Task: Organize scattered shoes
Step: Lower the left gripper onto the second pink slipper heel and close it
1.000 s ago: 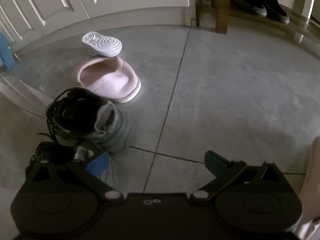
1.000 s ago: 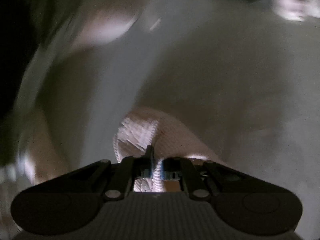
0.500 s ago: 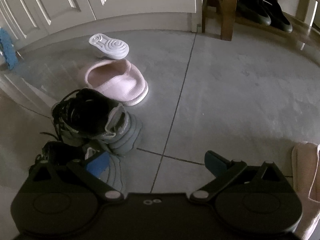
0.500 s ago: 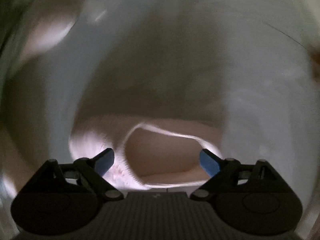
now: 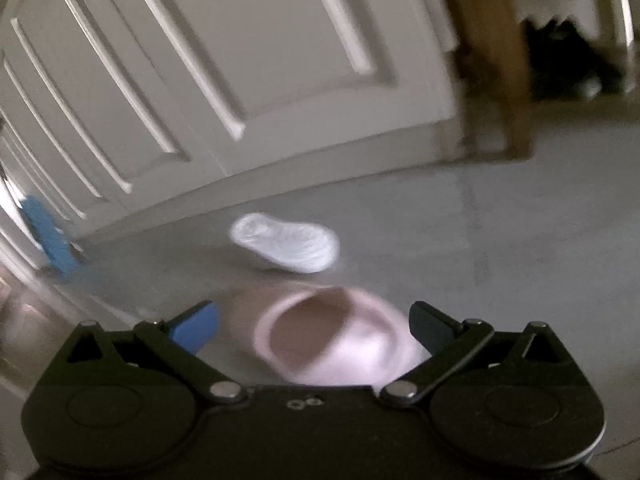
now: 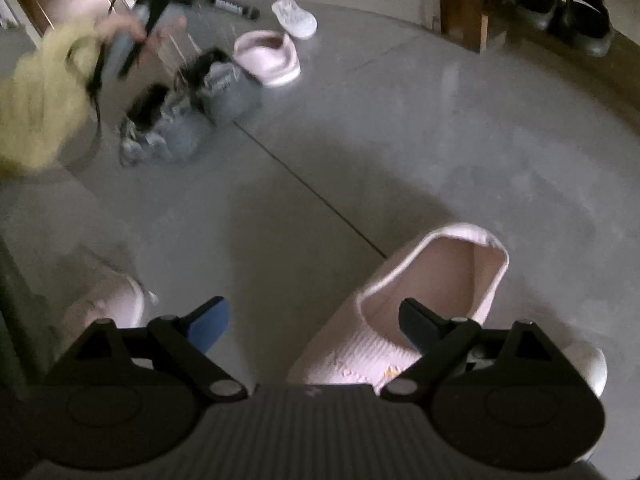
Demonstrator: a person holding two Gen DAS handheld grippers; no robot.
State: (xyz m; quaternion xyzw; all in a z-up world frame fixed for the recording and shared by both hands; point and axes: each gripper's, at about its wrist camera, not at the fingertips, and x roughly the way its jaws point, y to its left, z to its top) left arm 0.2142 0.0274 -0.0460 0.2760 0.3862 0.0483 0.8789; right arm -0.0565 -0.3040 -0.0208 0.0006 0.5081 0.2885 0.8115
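The right tongs (image 6: pixel 314 326) have just been opening and stand wide apart, gripping nothing. A pink slipper (image 6: pixel 420 312) lies on the floor (image 6: pixel 440 152) just under them, partly between the fingers, untouched. The left tongs (image 5: pixel 314 326) are also spread open and empty, above the second pink slipper (image 5: pixel 340 340), which lies well beyond the first. Just left of that second slipper sit two grey sneakers (image 6: pixel 192 108); just beyond it a white shoe (image 5: pixel 286 246) lies sole-up near the door (image 5: pixel 240 60). Two black shoes (image 6: pixel 560 4) rest on a shelf (image 6: pixel 624 52) far right.

Home entryway: paneled white doors (image 5: pixel 224 60), grey tiled floor (image 6: pixel 440 152), wooden shoe rack (image 6: pixel 472 8) holding black shoes (image 6: pixel 560 0).
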